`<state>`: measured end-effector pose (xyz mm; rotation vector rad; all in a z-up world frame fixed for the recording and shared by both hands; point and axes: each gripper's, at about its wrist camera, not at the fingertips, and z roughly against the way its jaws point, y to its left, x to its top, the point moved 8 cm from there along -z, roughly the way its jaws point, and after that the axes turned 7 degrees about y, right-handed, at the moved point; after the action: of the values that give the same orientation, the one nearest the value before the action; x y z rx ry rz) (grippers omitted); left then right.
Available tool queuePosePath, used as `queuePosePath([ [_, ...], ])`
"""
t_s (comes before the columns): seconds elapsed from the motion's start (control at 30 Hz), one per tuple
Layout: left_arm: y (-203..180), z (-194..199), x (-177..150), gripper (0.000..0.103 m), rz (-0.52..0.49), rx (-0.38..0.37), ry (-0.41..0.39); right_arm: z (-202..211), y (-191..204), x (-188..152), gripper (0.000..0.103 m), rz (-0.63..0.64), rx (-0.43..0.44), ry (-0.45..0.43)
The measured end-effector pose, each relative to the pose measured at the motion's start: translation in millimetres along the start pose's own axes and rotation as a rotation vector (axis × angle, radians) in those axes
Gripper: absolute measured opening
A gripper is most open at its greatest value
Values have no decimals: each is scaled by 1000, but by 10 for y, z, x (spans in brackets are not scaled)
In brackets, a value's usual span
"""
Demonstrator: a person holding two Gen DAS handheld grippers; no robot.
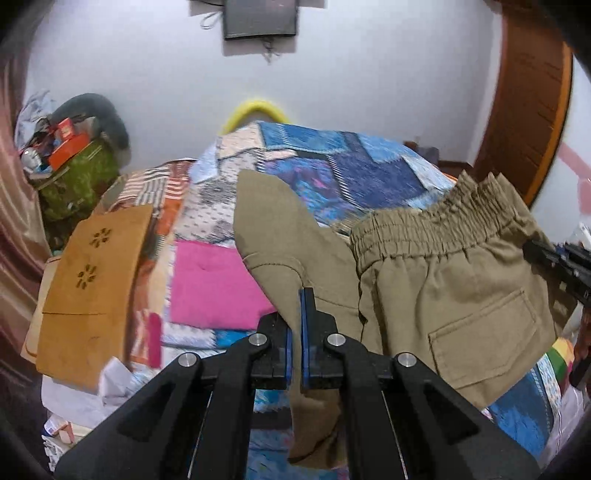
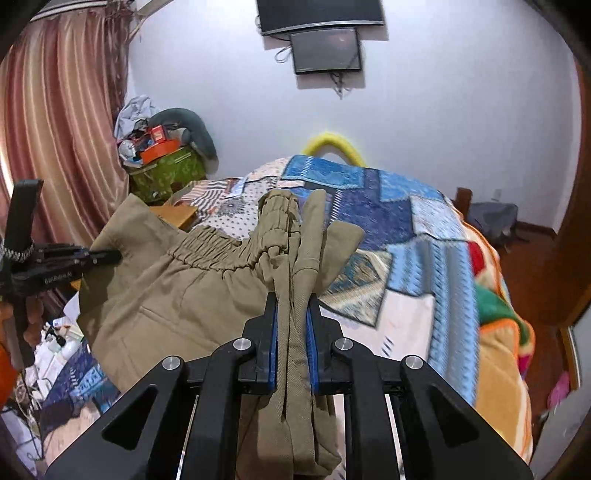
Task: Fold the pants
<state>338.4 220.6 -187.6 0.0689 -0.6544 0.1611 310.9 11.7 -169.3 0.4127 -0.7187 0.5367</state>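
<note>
A patchwork-quilted bed (image 2: 424, 236) fills the room below. The khaki pants (image 1: 454, 291) hang above it, seemingly clear of the quilt, stretched between both tools. The right tool (image 2: 291, 325) points forward, clamped on bunched waistband fabric; the left tool (image 1: 301, 314) pinches a thinner fold.

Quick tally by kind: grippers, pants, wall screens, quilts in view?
Grippers: 2, left gripper and right gripper, both clamped on fabric
Pants: 1, khaki pants
Wall screens: 2, larger screen, smaller screen
Quilts: 1, patchwork quilt
Total: 6

Khaki pants (image 1: 454, 295) against blue-and-pink patchwork quilt (image 1: 343, 166)
</note>
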Motion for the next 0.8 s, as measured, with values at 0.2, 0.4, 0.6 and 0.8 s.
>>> queuePosePath([
  [0.2, 565, -251, 306, 4, 59, 80, -11, -494, 345, 343, 11, 13, 12, 13],
  [0.4, 1125, -771, 386, 4, 180, 146, 9, -971, 585, 623, 11, 36, 10, 22],
  [0.6, 1421, -1387, 413, 4, 173, 263, 50, -1451, 718, 697, 11, 63, -2, 48],
  [0.8, 1602, -1937, 305, 10, 110, 349, 124, -1981, 813, 544, 11, 132, -34, 128],
])
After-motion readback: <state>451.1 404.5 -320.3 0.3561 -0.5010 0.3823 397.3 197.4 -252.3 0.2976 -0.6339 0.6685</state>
